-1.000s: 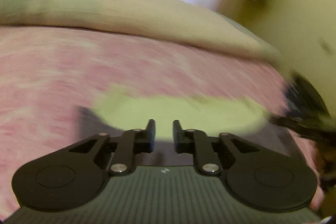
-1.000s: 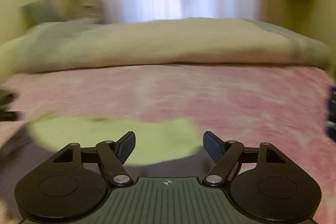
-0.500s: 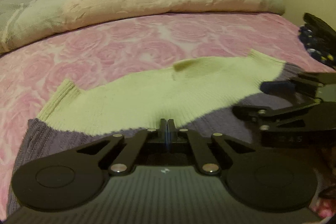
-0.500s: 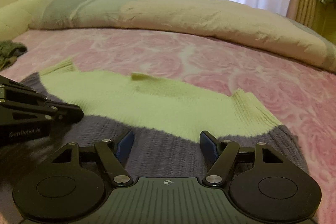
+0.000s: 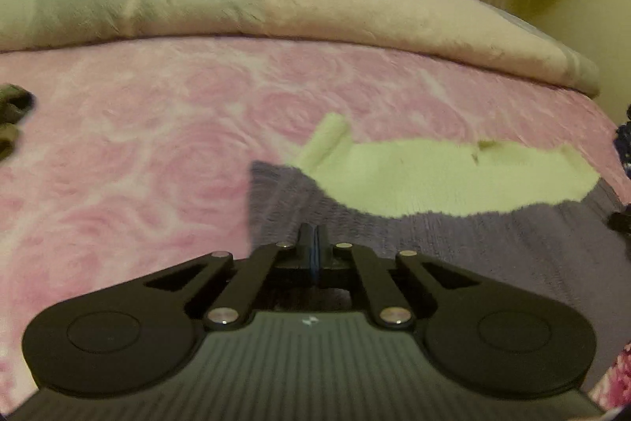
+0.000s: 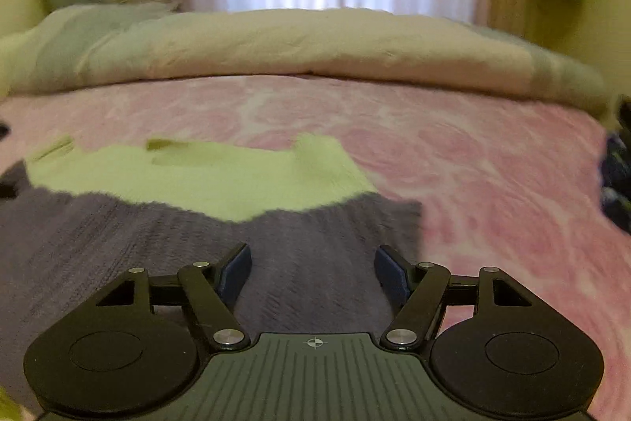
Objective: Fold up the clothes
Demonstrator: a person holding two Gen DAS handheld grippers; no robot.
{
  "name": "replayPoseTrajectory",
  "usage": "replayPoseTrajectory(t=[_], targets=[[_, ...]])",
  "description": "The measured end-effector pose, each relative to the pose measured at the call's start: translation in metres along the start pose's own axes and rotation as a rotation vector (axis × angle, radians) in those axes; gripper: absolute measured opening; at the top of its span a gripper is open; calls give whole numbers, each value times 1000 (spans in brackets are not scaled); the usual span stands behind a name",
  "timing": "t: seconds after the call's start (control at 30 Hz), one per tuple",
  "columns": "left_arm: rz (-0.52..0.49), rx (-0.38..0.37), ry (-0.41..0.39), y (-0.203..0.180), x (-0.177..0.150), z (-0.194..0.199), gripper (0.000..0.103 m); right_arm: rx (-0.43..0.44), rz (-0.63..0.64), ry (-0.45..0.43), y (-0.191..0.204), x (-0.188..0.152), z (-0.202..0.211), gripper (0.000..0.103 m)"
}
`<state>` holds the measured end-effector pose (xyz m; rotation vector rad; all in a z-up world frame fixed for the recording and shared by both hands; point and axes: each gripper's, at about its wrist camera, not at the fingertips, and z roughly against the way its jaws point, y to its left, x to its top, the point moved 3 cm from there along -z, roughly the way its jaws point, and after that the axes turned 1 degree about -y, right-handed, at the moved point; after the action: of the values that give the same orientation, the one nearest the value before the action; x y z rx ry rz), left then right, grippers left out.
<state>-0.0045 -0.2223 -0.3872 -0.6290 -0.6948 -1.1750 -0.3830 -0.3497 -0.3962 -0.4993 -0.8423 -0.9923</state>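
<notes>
One sweater (image 6: 157, 231), two grippers.

A dark garment (image 6: 615, 180) is cut by the right edge (blurred, kind unclear); the gripper bodies hide the sweater's (image 6: 157, 243) near hem.

Left tool (image 5: 314, 243) closed — over purple-green sweater (image 5: 453, 223), pink bedspread (image 5: 138, 152).

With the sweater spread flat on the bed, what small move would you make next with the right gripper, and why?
Probably lower and close the right gripper: it is open over the sweater's purple part near its right edge, while the left gripper looks already shut by the opposite edge.
</notes>
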Motion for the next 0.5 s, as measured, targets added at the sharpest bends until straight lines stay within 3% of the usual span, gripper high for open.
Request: replayPoseTrajectory(t=[0.07, 0.17, 0.27, 0.4, 0.5], targets=[[-28, 5, -36, -9, -4, 26, 6, -39, -3, -33, 6, 4, 26, 68], [-18, -32, -36, -18, -23, 52, 9, -19, -34, -49, 14, -6, 60, 68], [16, 42, 51, -17, -51, 53, 8, -29, -48, 15, 21, -27, 67, 68], [54, 89, 77, -24, -57, 77, 9, -21, -101, 61, 31, -35, 85, 69], [41, 130, 94, -38, -59, 101, 22, -14, -143, 93, 37, -40, 98, 69]])
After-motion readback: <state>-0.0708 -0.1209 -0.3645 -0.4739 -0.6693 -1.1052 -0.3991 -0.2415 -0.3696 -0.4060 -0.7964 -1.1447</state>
